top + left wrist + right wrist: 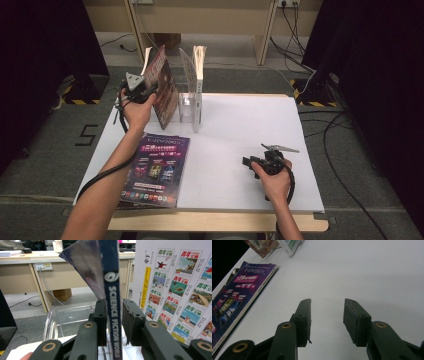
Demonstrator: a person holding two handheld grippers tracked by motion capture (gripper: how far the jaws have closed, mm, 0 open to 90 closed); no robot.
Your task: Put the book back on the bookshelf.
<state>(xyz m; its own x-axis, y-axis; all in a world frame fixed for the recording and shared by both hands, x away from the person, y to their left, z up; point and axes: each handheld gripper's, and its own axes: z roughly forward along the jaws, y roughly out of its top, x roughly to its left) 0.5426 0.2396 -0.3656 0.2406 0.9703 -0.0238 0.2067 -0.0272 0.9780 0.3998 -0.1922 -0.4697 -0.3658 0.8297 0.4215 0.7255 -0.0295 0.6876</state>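
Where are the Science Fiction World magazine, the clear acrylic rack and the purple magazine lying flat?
Science Fiction World magazine (113, 302): left gripper view, on its blue spine.
Clear acrylic rack (66, 318): left gripper view, on its transparent wall.
Purple magazine (156, 167): high view, on its front cover.

White table (240, 150): magazine (156, 170), clear rack (187, 107)

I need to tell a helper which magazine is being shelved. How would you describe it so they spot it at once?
On the white table, look to the clear rack at the far edge. The magazine leans in its left slot, between the left tongs. Its blue spine reads SCIENCE FICTION WORLD; its neighbour has a white spine.
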